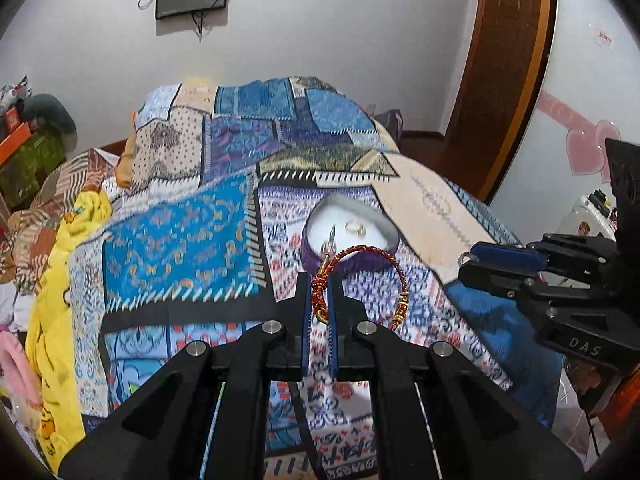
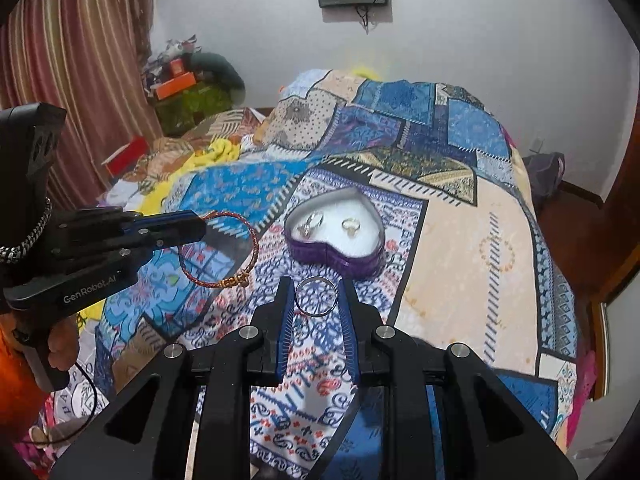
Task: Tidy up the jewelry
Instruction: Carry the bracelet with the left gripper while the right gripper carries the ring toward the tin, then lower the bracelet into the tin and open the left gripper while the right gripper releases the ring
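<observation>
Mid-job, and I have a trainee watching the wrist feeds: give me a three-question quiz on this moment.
1. True or false: the left gripper is shut on the red braided bracelet.
2. What does the right gripper hold? A) silver ring B) earring C) nothing
3. Fill in: the purple box on the quilt is ____-shaped.

Key: 1 true; 2 A; 3 heart.
</observation>
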A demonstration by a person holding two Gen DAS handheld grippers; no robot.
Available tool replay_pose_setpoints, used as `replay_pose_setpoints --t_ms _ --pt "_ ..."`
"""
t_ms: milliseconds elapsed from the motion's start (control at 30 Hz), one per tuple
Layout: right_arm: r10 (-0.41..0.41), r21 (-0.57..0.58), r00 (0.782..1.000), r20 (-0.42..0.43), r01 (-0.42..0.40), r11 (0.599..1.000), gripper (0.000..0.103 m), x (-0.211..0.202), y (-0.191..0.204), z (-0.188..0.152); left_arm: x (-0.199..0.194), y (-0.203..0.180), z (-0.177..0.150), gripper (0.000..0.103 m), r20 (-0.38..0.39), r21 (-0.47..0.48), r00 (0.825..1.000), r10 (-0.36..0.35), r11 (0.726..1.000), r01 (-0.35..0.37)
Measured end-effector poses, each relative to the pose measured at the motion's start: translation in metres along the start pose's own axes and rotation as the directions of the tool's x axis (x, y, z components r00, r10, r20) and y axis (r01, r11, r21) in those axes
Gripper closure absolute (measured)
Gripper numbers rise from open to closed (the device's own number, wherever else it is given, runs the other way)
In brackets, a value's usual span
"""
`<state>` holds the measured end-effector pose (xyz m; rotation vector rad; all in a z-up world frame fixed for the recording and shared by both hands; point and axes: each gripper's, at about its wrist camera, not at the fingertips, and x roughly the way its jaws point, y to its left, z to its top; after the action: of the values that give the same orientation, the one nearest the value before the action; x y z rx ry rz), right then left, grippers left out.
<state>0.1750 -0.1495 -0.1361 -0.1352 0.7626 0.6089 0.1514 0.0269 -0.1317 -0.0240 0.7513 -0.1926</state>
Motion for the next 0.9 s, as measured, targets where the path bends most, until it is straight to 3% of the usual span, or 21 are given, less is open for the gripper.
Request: replay_pose_setpoints --t_ms 400,900 --pt "-0.006 0.043 0.999 0.036 0.005 0.999 0.083 0.010 -0.021 0.022 0.023 -0.002 0.030 0.097 0.039 0.018 0.999 -0.010 1.000 0.009" --pt "0.002 0.055 0.999 -0.042 0.000 0.999 0.083 0.055 -0.036 0.030 0.077 0.006 0.045 0.097 -0.016 0.019 1.000 -0.004 1.000 0.005"
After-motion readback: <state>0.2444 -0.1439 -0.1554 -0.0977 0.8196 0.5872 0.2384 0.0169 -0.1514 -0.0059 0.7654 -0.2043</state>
